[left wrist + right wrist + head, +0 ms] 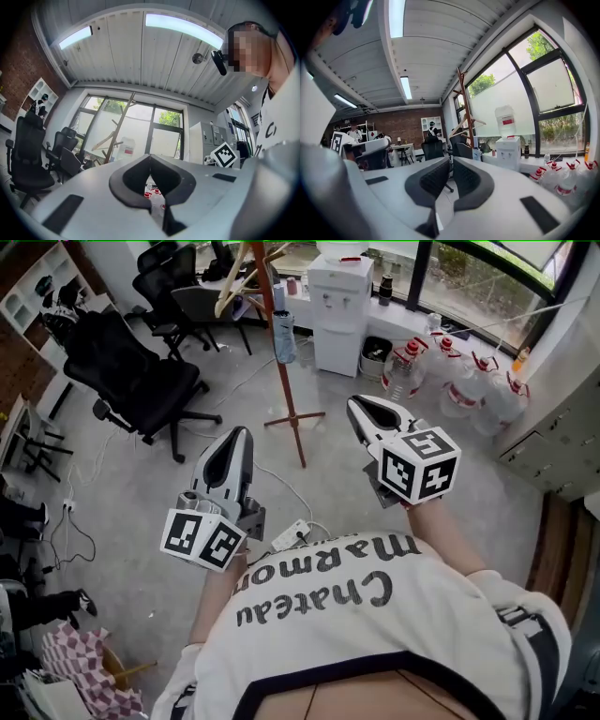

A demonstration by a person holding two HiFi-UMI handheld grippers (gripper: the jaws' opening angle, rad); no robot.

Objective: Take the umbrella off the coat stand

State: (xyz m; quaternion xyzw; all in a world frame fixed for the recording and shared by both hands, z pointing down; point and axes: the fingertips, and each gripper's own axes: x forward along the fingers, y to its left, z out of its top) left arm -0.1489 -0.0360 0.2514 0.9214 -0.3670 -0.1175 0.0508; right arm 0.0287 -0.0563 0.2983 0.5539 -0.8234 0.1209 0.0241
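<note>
Head view clips coat stand at top.

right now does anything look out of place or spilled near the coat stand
Nothing spilled. A power strip lies loose on the floor, its cable trailing toward the coat stand, a possible trip hazard. The umbrella hangs on it untouched.

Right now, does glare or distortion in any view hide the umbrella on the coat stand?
Head view: even light, sharp; umbrella clear on the coat stand. Left gripper view: fisheye, windows washed out, coat stand only a backlit outline. Right gripper view: fisheye, bright window, coat stand small.
</note>
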